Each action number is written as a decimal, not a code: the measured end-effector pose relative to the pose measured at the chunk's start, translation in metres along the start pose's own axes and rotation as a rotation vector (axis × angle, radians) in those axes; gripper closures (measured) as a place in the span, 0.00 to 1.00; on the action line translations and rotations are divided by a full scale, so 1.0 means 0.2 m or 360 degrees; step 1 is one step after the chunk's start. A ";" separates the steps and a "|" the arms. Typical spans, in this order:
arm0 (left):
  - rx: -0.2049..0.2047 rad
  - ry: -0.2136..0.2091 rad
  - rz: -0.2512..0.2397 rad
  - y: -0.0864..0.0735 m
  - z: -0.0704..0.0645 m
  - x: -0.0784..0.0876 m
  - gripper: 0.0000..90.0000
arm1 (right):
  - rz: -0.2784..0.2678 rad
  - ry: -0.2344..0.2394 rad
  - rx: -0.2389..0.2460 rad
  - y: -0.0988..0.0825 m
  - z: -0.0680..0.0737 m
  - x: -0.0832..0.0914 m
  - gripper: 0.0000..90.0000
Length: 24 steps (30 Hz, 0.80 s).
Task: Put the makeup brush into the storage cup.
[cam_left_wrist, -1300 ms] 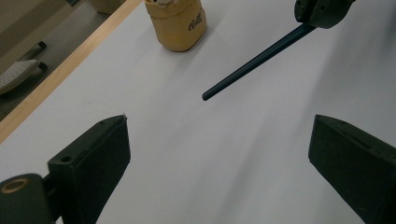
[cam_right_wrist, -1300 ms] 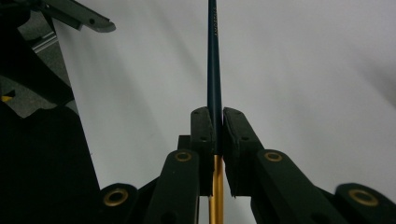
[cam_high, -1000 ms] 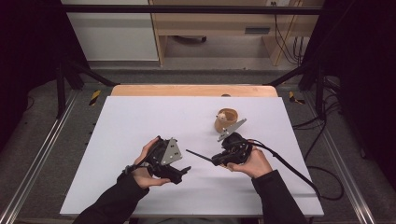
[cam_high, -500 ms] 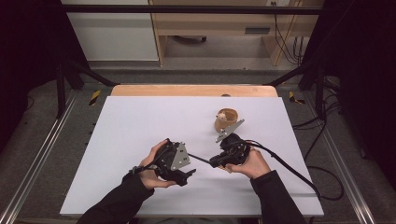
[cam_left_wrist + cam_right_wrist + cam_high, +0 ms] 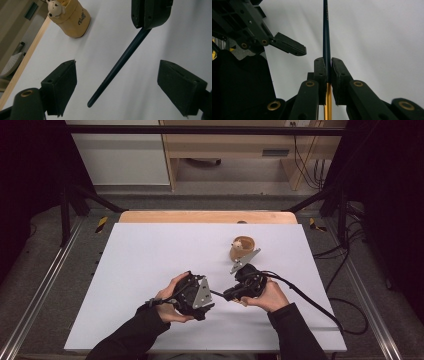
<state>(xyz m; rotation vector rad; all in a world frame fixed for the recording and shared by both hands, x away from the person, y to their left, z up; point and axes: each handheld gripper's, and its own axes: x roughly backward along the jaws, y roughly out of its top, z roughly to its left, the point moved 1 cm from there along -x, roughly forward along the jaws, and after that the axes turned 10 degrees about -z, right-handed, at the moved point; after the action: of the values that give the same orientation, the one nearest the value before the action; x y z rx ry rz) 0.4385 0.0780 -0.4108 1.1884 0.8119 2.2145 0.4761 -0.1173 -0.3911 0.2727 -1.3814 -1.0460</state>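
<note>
The long, thin dark blue pen (image 5: 120,65) is clamped in the right gripper (image 5: 327,67). Its tip is pointed toward 9 o'clock, between the left gripper's (image 5: 117,87) jaws, which have just been closing but are not yet touching it.

We see a slim dark-blue pen (image 5: 120,66) with a gold end, held level, tip pointing toward nine o'clock.

On the table (image 5: 150,255), the cup (image 5: 243,249) is standing toward the far right. Near of it, the right gripper (image 5: 231,295) is lying level, with the pen (image 5: 218,294) sticking out leftward. Just left of that, the left gripper (image 5: 209,300) is sitting, the pen (image 5: 117,67) reaching between its jaws.
</note>
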 end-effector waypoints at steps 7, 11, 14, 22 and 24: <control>-0.0086 0.0022 0.0017 0.01 -0.01 -0.02 0.22 | 0.0010 0.0009 0.0003 0.00 0.00 -0.01 0.93; -0.0110 0.0023 0.0025 0.00 -0.02 -0.03 0.25 | 0.0007 0.0020 0.0000 0.00 0.00 -0.01 0.93; -0.0145 0.0024 0.0039 0.00 -0.02 -0.03 0.29 | 0.0016 0.0020 -0.0002 0.00 0.00 -0.01 0.93; -0.0233 0.0022 0.0039 0.00 -0.04 -0.05 0.38 | 0.0018 0.0032 -0.0009 -0.01 0.01 -0.02 0.93; -0.0263 0.0026 0.0043 0.00 -0.05 -0.05 0.41 | 0.0023 0.0029 -0.0011 -0.01 0.01 -0.02 0.93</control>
<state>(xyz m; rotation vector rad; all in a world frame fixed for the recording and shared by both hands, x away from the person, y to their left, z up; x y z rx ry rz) 0.4354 0.0677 -0.4207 1.1090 0.6093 2.2670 0.4746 -0.1138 -0.3947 0.2665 -1.3611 -1.0340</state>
